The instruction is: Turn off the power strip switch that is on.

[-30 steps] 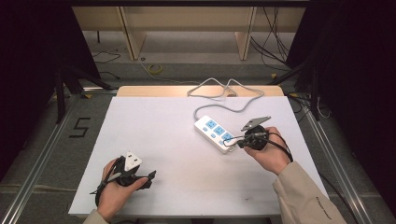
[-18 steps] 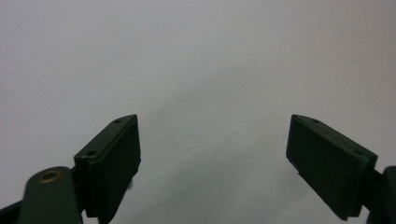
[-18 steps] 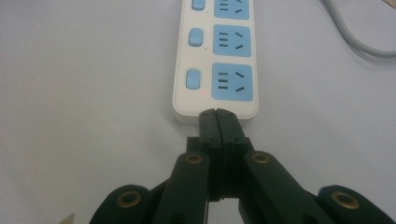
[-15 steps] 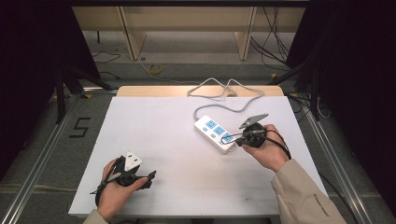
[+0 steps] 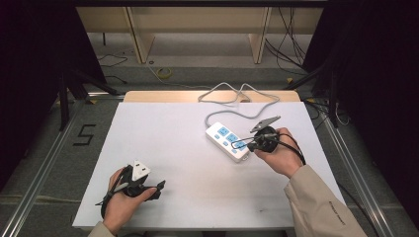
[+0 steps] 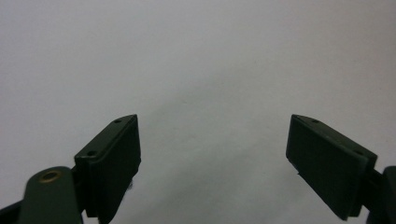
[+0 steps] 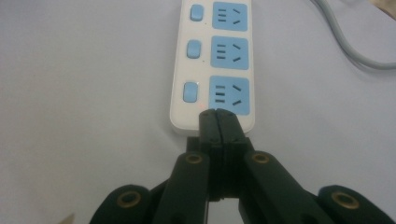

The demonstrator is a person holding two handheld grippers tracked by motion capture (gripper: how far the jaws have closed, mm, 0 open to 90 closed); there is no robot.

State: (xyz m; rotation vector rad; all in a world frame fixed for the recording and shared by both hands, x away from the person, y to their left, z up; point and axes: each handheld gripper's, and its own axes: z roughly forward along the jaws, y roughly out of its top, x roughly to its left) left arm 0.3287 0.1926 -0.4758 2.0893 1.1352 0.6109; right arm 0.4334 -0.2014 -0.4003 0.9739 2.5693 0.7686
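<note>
Power strip (image 5: pixel 227 141) long axis runs 10-to-4 o'clock, cord (image 5: pixel 237 96) exits toward 12. Right gripper (image 7: pixel 218 116) jaws pressed together, empty, tips over near end, hiding edge. Left gripper (image 6: pixel 212 154) wide apart, empty.

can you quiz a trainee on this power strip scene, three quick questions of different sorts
1. True or false: the left gripper has its jaws apart with nothing between them.
2. How many blue sockets does the power strip show in the right gripper view?
3. The right gripper is: A) wide open over the cable, B) shut with its tips at the strip's near end, C) lying on the table.

Key: 1 true; 2 three; 3 B.
</note>
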